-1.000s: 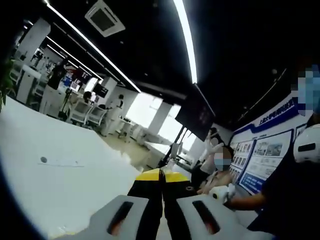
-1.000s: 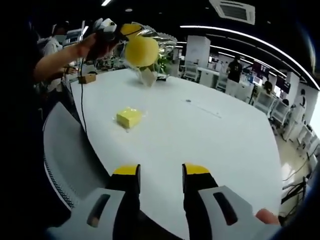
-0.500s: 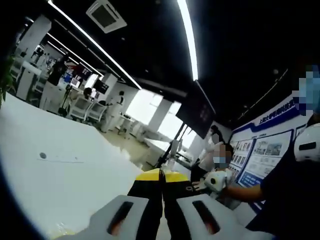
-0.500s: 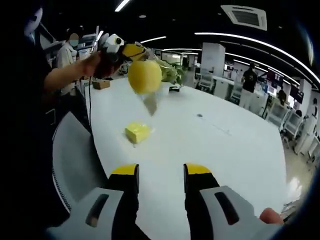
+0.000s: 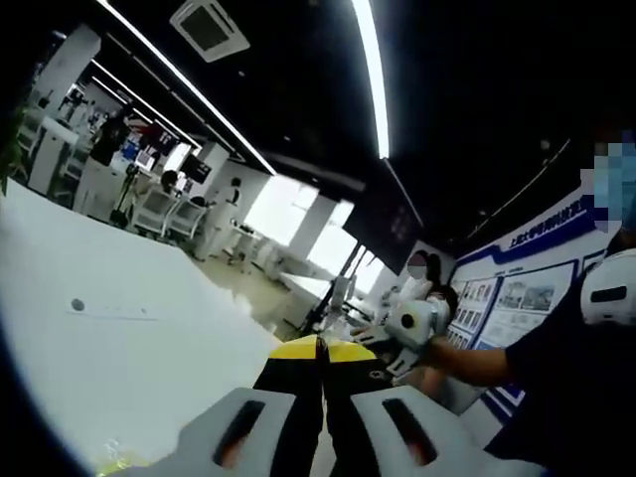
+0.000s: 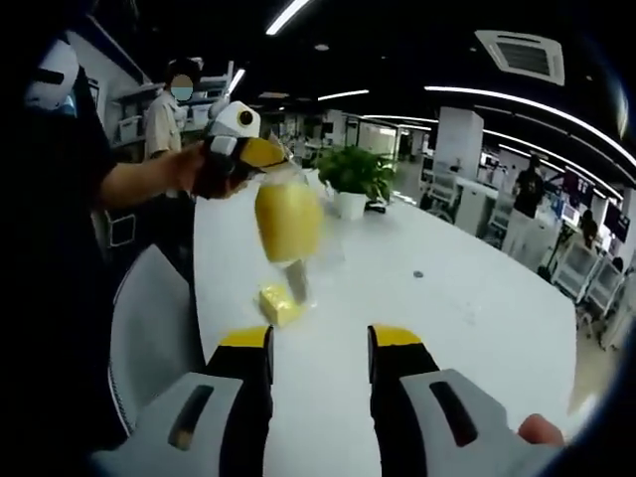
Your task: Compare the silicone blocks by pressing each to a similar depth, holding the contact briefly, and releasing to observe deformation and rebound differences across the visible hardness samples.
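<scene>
A flat yellow silicone block lies on the white table. Above it hangs a clear bag holding a rounded yellow block. My left gripper, held by a hand, is shut on the top of that bag. In the left gripper view its yellow-tipped jaws press together, and a scrap of the bag shows at the lower left. My right gripper is open above the table's near edge, nothing between its fingers. It also appears in the left gripper view as the right gripper, held by a hand.
A grey chair stands at the table's near left edge. A potted plant sits at the far end of the table. A person stands behind on the left. Desks and people fill the background.
In the right gripper view the hanging bag now sits lower and nearer, just over the flat block. In the left gripper view the right gripper has moved up and left.
</scene>
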Available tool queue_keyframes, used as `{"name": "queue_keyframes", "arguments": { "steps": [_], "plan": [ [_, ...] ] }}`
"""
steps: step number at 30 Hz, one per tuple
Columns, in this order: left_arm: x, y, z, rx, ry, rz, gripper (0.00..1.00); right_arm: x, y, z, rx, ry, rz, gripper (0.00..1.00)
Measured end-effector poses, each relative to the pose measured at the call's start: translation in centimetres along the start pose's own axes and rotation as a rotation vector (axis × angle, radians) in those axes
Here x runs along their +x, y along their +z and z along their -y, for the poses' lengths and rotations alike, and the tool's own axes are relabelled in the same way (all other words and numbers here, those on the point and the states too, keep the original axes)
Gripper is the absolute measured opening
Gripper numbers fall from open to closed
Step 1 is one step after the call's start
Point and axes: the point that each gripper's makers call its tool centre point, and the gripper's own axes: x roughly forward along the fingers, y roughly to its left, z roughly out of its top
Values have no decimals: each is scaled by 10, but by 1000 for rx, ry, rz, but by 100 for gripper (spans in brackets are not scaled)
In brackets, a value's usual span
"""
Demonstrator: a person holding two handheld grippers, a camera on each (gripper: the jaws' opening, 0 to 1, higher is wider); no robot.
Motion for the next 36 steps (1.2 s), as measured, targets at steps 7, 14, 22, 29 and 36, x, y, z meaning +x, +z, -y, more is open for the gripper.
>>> {"name": "queue_keyframes", "arguments": {
  "steps": [7,14,22,29,36],
  "plan": [
    [1,-1,1,0,-5,-5,0,18,21,-2,24,73,53,36],
    [5,-2,3,-12,-21,-7,0,36,40,-9,55,162,95,36],
    [8,3,11,-39,-55,15,0,51,48,-19,143,270,144,36],
    [13,6,15,-57,-77,28,0,60,65,-23,261,343,250,37],
    [16,8,16,-83,-88,49,0,66,71,-25,319,376,301,36]
  ]
}}
